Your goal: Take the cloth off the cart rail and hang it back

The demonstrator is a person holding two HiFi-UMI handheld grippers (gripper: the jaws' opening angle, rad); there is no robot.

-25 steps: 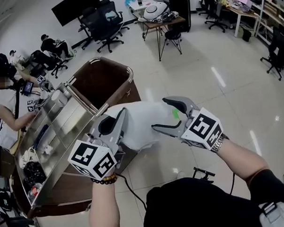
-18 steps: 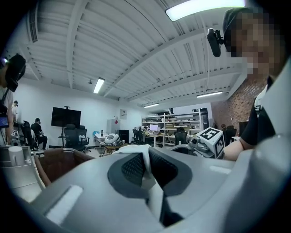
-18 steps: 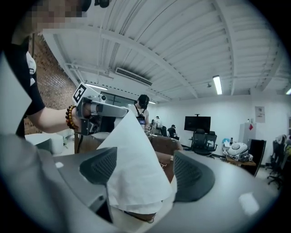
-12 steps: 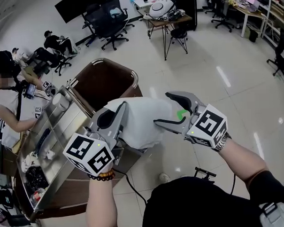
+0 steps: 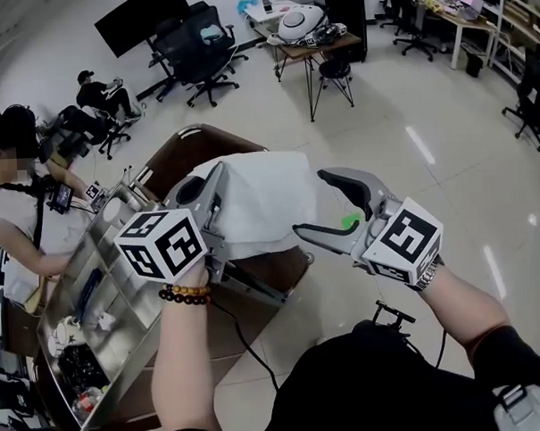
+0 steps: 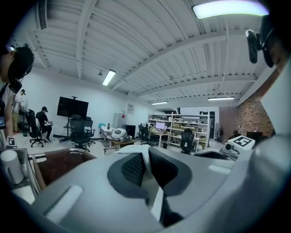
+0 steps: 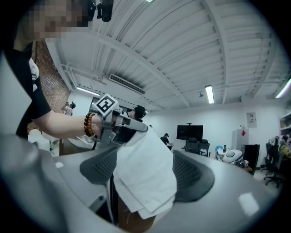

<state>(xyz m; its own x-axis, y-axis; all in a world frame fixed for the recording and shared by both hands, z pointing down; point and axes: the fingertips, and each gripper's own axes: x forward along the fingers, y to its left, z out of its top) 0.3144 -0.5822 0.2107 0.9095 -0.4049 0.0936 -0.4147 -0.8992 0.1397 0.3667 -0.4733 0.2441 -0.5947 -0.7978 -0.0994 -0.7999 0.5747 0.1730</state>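
The white cloth (image 5: 262, 200) hangs folded in the air above the cart, clear of the cart rail (image 5: 253, 288). My left gripper (image 5: 212, 188) is shut on the cloth's left edge; in the left gripper view a thin strip of cloth (image 6: 158, 204) is pinched between the closed pads. My right gripper (image 5: 312, 203) stands open at the cloth's right side. In the right gripper view the cloth (image 7: 145, 173) drapes down between its wide-apart jaws, hanging from the left gripper (image 7: 119, 125), and neither pad presses on it.
The steel cart (image 5: 95, 289) runs along the left, with a brown bin (image 5: 174, 162) at its far end and small items on its top. A person (image 5: 19, 208) stands at the cart's left. Office chairs (image 5: 196, 53) and a small table (image 5: 311, 40) stand farther back.
The left gripper has lifted the cloth higher and turned its marker cube towards the camera. The right gripper has stayed open and shifted slightly right.
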